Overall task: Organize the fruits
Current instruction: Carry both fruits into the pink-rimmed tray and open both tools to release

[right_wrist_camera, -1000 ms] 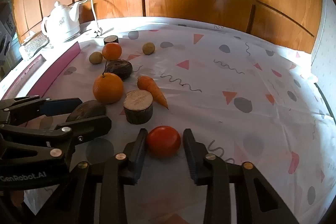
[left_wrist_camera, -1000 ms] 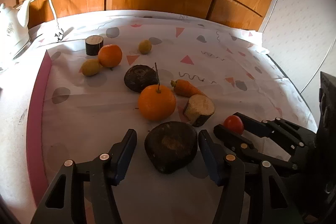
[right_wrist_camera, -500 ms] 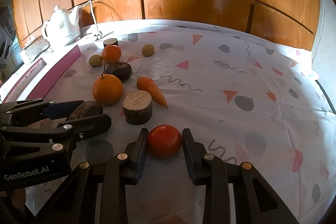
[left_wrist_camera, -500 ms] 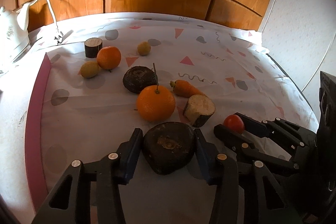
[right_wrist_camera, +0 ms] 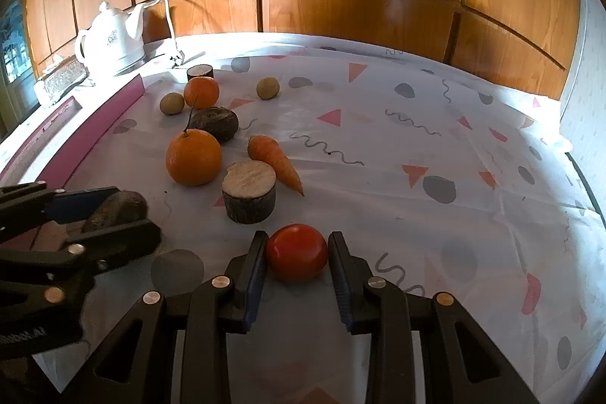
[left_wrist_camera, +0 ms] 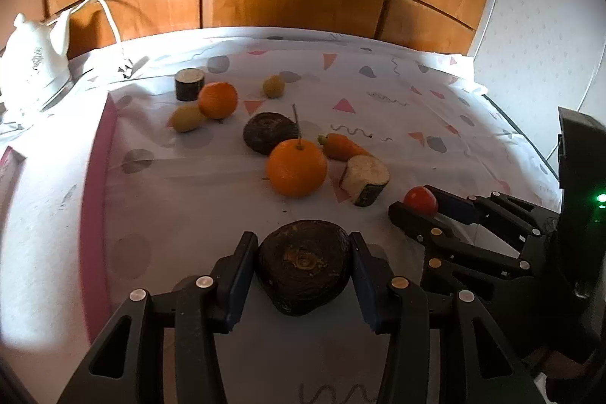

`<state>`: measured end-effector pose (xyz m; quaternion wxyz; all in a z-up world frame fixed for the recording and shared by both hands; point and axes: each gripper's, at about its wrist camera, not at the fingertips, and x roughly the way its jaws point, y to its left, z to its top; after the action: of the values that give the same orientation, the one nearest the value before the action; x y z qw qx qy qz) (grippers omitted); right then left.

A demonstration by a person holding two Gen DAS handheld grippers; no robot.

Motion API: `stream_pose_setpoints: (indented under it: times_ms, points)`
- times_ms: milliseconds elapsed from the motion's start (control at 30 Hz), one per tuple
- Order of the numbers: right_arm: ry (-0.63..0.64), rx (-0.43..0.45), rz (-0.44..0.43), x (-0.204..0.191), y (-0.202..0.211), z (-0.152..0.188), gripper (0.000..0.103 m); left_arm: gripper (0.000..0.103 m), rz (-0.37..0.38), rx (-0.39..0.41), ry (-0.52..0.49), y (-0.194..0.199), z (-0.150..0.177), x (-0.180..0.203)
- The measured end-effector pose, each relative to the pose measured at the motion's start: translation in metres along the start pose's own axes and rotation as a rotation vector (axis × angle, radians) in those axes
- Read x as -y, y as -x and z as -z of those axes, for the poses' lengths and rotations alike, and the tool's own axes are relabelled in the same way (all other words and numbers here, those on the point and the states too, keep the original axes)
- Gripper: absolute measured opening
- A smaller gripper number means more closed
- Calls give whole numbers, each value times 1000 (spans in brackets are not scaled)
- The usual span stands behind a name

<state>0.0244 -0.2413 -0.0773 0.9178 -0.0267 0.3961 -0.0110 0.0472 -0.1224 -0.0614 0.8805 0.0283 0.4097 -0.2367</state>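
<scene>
My left gripper (left_wrist_camera: 303,262) is shut on a dark round beet (left_wrist_camera: 305,267) and holds it just above the cloth; it also shows in the right wrist view (right_wrist_camera: 115,209). My right gripper (right_wrist_camera: 297,252) is shut on a red tomato (right_wrist_camera: 296,251), which also shows in the left wrist view (left_wrist_camera: 420,200). Beyond lie a large orange (left_wrist_camera: 296,167), a cut pale root chunk (left_wrist_camera: 365,178), a carrot (left_wrist_camera: 342,146), a second beet (left_wrist_camera: 269,132), a smaller orange (left_wrist_camera: 217,100), two small yellow-green fruits (left_wrist_camera: 187,118) (left_wrist_camera: 274,86) and a dark cut chunk (left_wrist_camera: 189,84).
A patterned white cloth (right_wrist_camera: 416,158) covers the table. A pink board (left_wrist_camera: 99,154) runs along the left side. A white kettle (right_wrist_camera: 111,42) with a cord stands at the back left. Wooden panels (right_wrist_camera: 341,6) close the back; a pale wall (left_wrist_camera: 538,25) is on the right.
My left gripper's jaws closed onto the beet and raised it slightly. My right gripper's jaws closed in on the tomato.
</scene>
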Motion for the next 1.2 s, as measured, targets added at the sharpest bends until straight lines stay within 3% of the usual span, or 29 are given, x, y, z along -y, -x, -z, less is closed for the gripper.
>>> stream_pose_setpoints:
  times_ms: [533,700,900,1200]
  points:
    - [28,-53,30,-6,9,-6,29,49,-141,93,136,55,-10,-62]
    - [52,-15,10,-17,26,-14,29,49,-212,109,186,70,-7,-91]
    - [120,28,-76,-49,40,-36,29,49,-297,117,241,81,-3,-124]
    - [188,19,-300,-120,34,-71,29,49,-408,105,310,89,7,-167]
